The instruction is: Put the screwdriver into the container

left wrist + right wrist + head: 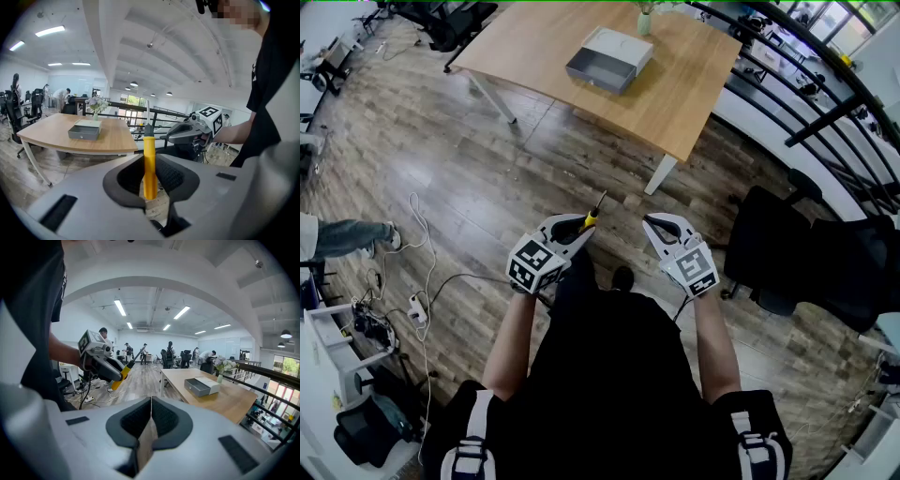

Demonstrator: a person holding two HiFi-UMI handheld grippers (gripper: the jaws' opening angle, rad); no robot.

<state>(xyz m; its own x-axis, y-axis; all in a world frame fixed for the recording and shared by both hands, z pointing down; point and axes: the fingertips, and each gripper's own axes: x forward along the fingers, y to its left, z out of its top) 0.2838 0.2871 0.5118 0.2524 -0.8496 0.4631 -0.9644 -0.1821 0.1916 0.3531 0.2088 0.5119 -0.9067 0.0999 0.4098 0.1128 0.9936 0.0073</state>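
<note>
The left gripper [579, 230] clamps the screwdriver [594, 214] by its yellow handle; the right gripper [656, 225] is closed and empty. The container [602, 67] sits on the table [684, 98] well ahead (out of reach), so walk up holding the tool steady.

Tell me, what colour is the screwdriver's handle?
Yellow. The screwdriver's handle shows best, up close, in the left gripper view.

Yellow-handled screwdriver [149, 164], grey container [598, 75] — pale wood table [694, 89], dark brown plank floor [441, 159]
</note>
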